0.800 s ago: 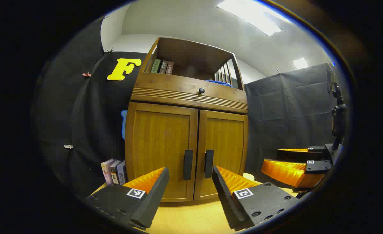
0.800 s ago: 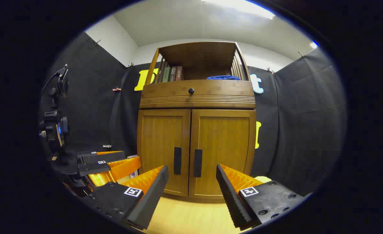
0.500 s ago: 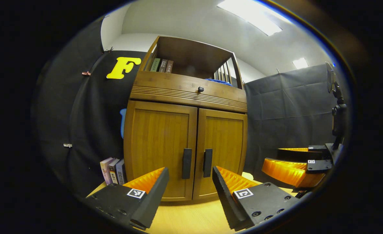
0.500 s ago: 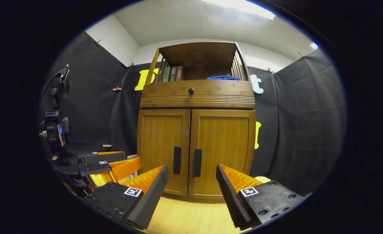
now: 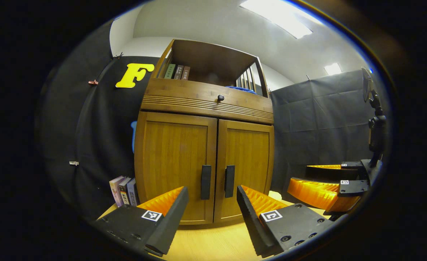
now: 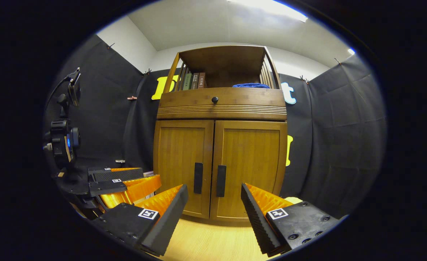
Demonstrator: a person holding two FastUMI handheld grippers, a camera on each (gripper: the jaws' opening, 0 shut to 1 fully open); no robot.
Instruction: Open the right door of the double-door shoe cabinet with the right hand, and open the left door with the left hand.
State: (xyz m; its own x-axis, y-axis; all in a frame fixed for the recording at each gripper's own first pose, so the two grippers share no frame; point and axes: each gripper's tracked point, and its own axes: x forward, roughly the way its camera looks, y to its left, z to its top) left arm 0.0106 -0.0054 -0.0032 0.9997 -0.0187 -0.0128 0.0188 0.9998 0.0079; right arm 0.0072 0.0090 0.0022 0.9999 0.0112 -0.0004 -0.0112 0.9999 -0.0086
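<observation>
nearest in the left gripper view, the left gripper (image 5: 210,214) has its fingers spread wide with nothing between them, aimed at 12 o'clock toward the seam where the two doors meet. off at 3 o'clock sits the right gripper (image 5: 322,185), also with its fingers apart and empty, held level beside its partner; i judge both are parked side by side so each can take the door on its own side. under them runs the pale wooden floor (image 6: 206,243).

farther on at 12 o'clock stands the shoe cabinet (image 6: 220,108). its left door (image 5: 175,163) and right door (image 5: 248,163) are both shut, flush with the frame. the left handle (image 5: 206,177) and right handle (image 5: 229,176) are dark upright bars just beside each other either side of the seam, which is why both grippers point at the middle. neither gripper touches a handle; the opening looks not yet begun.

at 9 o'clock of the cabinet's foot, a few books (image 5: 123,190) lean against its side. higher, a small knob (image 6: 215,99) marks the drawer, and a blue cloth (image 6: 251,85) lies on the open shelf, with more books upright at that shelf's left end.
</observation>
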